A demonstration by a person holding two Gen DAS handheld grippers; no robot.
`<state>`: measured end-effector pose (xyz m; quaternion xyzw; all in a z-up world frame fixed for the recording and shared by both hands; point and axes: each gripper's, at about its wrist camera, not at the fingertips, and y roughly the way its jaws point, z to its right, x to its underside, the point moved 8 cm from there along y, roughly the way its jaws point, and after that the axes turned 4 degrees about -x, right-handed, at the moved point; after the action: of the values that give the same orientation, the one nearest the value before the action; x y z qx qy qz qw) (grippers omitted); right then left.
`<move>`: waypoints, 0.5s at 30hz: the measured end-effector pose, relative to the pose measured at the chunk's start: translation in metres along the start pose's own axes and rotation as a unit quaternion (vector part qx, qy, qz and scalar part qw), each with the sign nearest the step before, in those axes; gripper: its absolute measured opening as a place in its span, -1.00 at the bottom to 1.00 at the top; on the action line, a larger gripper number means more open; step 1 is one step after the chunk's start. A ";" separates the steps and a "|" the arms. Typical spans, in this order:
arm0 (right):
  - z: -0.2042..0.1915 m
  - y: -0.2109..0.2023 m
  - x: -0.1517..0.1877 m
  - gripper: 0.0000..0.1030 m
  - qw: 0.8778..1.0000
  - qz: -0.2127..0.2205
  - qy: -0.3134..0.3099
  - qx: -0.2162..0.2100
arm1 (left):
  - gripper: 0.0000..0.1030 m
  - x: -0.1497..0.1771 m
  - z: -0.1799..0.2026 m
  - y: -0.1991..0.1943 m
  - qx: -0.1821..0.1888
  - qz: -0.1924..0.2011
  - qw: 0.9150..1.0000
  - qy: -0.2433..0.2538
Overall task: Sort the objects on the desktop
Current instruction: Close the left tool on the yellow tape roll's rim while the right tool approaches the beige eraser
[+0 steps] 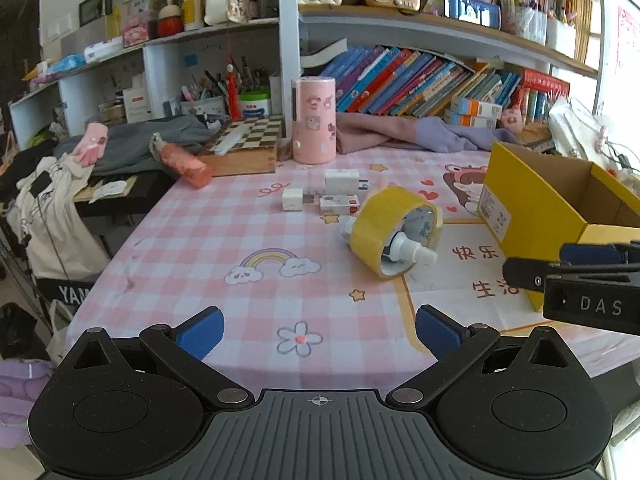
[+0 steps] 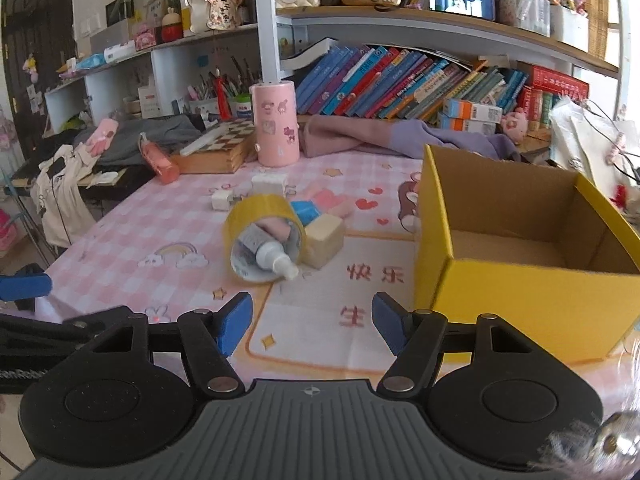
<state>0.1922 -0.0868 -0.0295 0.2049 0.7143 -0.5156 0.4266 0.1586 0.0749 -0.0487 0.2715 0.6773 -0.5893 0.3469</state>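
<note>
A yellow tape roll lies tilted on the pink checked tablecloth, with a small white bottle poking out through its hole. Behind it lie three small white boxes. In the right wrist view a beige block, a blue eraser and a pink one sit beside the roll. An open yellow cardboard box stands empty to the right. My left gripper is open over the cloth, short of the roll. My right gripper is open with nothing between its pads, next to the box.
A pink cylinder, a chessboard case, a red bottle and purple cloth line the back of the table under crowded bookshelves. The table's left edge drops to bags and clothes.
</note>
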 end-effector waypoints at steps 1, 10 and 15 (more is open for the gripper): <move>0.000 0.003 -0.003 0.26 1.000 0.002 -0.003 -0.002 | 0.99 -0.003 0.002 0.005 0.003 0.000 1.000 0.002; 0.009 0.030 -0.031 0.26 1.000 0.014 -0.016 -0.016 | 0.98 -0.029 0.027 0.048 0.024 0.003 0.999 0.028; 0.016 0.043 -0.042 0.26 1.000 0.012 -0.021 -0.019 | 0.94 -0.036 0.035 0.070 0.040 0.001 0.999 0.022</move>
<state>0.2535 -0.0791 -0.0212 0.1943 0.7122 -0.5011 0.4516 0.2397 0.0530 -0.0650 0.2986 0.6603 -0.6098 0.3209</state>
